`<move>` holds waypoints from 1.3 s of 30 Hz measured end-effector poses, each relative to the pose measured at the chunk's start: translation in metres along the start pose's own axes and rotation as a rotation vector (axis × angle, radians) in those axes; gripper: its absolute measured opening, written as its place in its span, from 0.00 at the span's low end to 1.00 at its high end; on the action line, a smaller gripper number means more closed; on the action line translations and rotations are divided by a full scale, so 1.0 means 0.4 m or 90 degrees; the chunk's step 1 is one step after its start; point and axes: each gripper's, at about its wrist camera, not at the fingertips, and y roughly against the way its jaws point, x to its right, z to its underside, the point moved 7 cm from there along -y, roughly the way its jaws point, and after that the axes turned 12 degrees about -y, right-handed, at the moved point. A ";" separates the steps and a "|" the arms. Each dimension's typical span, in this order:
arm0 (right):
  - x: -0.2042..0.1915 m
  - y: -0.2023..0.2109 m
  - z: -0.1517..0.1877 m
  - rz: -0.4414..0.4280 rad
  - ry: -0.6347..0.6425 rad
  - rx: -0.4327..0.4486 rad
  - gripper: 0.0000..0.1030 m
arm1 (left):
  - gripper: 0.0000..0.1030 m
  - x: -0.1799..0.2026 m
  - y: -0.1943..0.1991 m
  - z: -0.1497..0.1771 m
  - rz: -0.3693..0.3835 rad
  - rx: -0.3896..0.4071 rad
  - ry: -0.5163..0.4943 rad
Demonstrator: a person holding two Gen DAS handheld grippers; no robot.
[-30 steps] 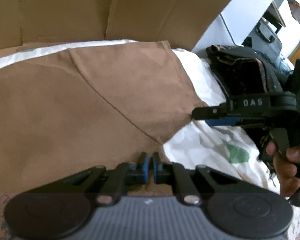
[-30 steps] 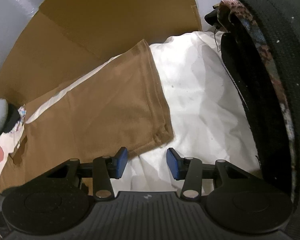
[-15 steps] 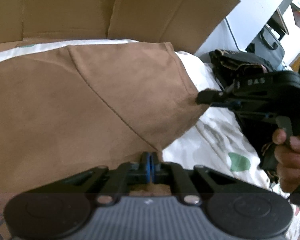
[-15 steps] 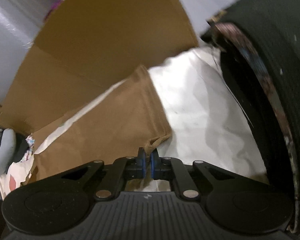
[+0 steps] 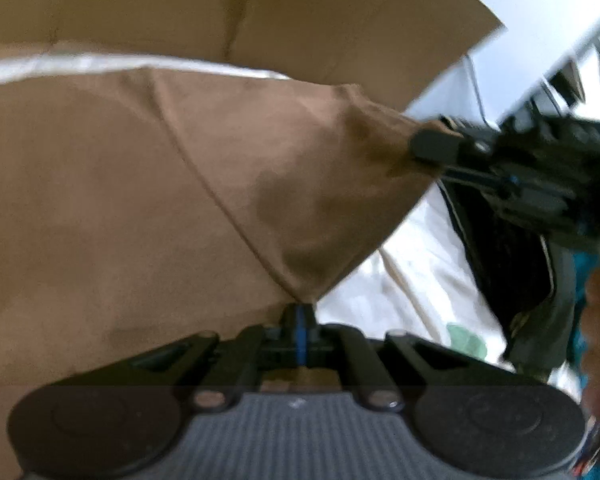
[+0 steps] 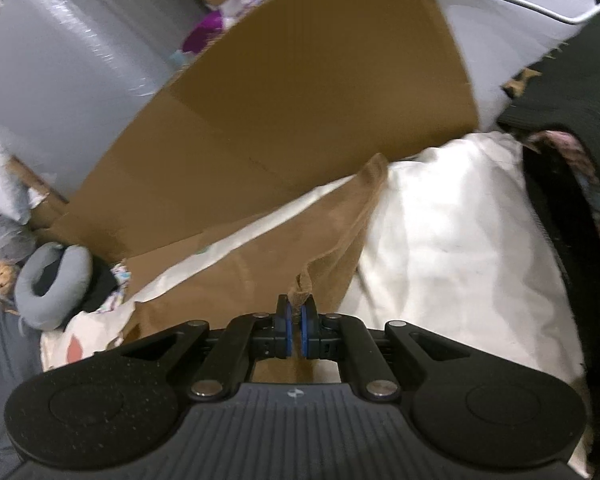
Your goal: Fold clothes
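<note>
Garment (image 5: 140, 208): plain brown, darker mottling near its lifted corner; reads tan in the right wrist view (image 6: 260, 276).
Sheet (image 6: 452, 240) under the garment: white, with a green blot (image 5: 466, 340) and a pink-red blot (image 6: 74, 352).
Cardboard (image 6: 300, 100) behind the garment: ochre-brown, unprinted.
Dark cloth (image 6: 572, 208) right of the sheet: black, edge band mottled pink and blue.
Neck pillow (image 6: 52, 280) left of the cardboard: grey.
Hand-held gripper pads (image 6: 288, 330): blue; bodies black.
</note>
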 end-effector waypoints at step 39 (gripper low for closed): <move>-0.117 0.006 0.200 -0.110 0.074 -0.144 0.44 | 0.14 -0.081 0.126 0.104 -0.034 0.093 0.296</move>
